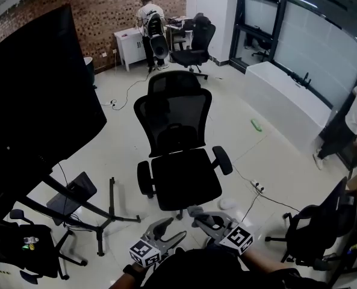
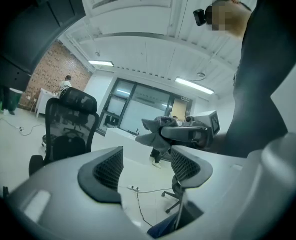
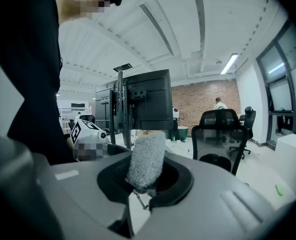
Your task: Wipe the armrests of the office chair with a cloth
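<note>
The black mesh office chair (image 1: 177, 155) faces me in the head view, its left armrest (image 1: 144, 179) and right armrest (image 1: 222, 159) bare. Both grippers hang near the bottom edge, short of the seat. My left gripper (image 1: 169, 231) is open with nothing between its jaws (image 2: 143, 166). My right gripper (image 1: 203, 217) is shut on a grey fuzzy cloth (image 3: 147, 159), which sticks up from its jaws (image 3: 147, 183). In the left gripper view that cloth (image 2: 155, 130) hangs off the right gripper's tip, with the chair (image 2: 70, 129) beyond.
A big black screen (image 1: 34, 101) on a floor stand (image 1: 100, 217) fills the left. A power strip with cable (image 1: 257, 186) and a white disc (image 1: 228, 203) lie right of the chair. More black chairs stand at bottom right (image 1: 319, 227) and far back (image 1: 193, 44). People stand at the back (image 1: 148, 23) and right (image 1: 353, 125).
</note>
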### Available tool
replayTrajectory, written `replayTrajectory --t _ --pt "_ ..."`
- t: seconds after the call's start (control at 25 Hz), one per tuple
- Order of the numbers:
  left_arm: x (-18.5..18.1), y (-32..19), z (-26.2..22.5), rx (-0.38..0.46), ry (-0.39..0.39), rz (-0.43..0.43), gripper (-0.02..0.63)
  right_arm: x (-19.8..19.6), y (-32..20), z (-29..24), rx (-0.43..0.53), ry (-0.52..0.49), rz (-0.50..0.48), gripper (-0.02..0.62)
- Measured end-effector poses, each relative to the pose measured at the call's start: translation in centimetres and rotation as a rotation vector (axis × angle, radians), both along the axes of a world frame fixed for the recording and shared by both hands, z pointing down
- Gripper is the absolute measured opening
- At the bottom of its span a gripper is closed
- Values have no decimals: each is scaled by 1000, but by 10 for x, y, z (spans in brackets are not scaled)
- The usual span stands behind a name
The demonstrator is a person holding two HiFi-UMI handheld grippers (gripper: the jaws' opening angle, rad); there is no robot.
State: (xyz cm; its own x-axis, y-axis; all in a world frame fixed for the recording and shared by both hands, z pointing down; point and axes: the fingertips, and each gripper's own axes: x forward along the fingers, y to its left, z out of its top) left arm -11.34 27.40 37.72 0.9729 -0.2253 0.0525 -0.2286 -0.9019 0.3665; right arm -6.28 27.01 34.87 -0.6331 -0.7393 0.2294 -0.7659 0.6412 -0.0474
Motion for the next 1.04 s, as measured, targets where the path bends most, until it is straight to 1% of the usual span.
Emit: replayTrajectory --t 0.08,0.2,0.48,0.68,0.8,1.04 --pt "2 9 -1 2 15 14 322 0 8 -8 10 -1 15 34" --pt "5 21 -6 18 14 30 322 1 20 -23 25 -13 25 34" --pt "13 27 -22 43 19 15 320 9 37 -26 41 -32 20 34" --pt "21 32 -26 51 27 -1 319 14 44 -33 50 -24 -7 34" --pt "25 34 -33 55 18 -12 319 18 47 -36 52 -29 -16 34" --pt "41 37 -33 63 31 -20 318 36 50 -40 53 -31 -22 34"
